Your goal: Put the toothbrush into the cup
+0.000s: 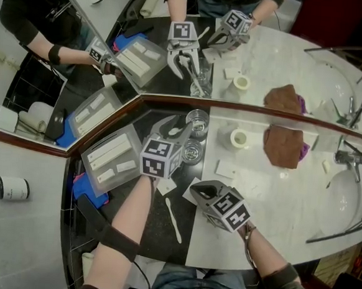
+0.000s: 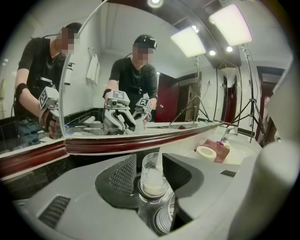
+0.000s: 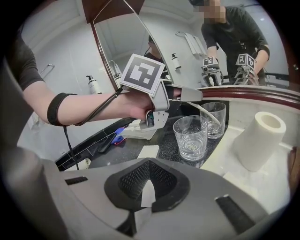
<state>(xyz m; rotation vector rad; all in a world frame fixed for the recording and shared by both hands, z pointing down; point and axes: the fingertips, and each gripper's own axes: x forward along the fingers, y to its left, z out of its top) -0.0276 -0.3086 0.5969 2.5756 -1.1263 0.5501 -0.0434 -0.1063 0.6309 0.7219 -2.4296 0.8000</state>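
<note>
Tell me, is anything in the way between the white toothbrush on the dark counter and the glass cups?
Nothing tall on the counter. Only a flat white card lies between the toothbrush and the nearer cup. The open left gripper straddles the farther cup, crowding that one.

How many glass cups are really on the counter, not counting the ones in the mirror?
2. The far glass cup stands right by the mirror. The near glass cup stands just in front of it. None seems hidden.
</note>
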